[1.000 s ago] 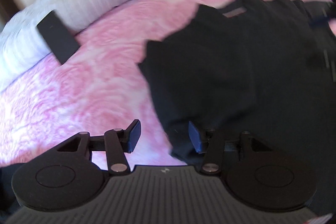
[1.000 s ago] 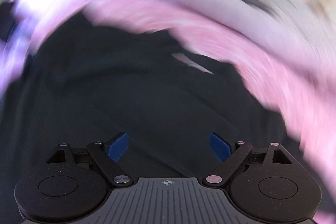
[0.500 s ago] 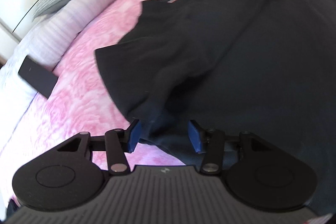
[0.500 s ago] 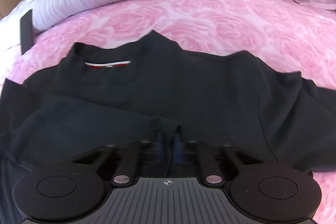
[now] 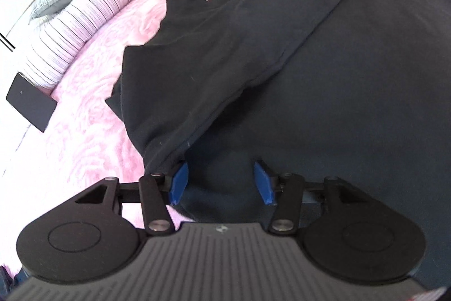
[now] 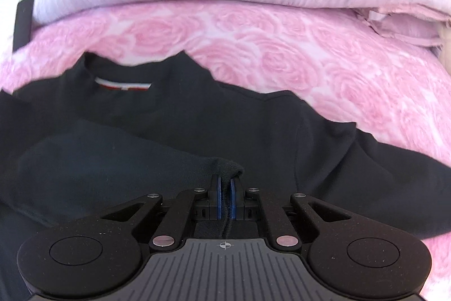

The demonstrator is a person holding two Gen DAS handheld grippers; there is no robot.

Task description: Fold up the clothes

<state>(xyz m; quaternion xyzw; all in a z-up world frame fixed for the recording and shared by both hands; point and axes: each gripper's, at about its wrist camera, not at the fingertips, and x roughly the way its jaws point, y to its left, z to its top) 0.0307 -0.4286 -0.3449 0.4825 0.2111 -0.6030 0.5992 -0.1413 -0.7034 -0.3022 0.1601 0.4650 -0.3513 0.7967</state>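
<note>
The black shirt (image 6: 253, 126) lies on the pink bed cover (image 6: 324, 58), its collar at 11 o'clock in the right view. The right gripper (image 6: 224, 198) pinches a fold of it. The left gripper (image 5: 221, 182) is spread wide over the shirt, holding nothing.

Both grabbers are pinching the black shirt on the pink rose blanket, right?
Not quite. Only the right gripper is pinching the black shirt; the right wrist view shows its blue pads shut on a fold. In the left wrist view the left gripper is open, its pads apart over the cloth. The shirt does lie on the pink rose blanket.
</note>
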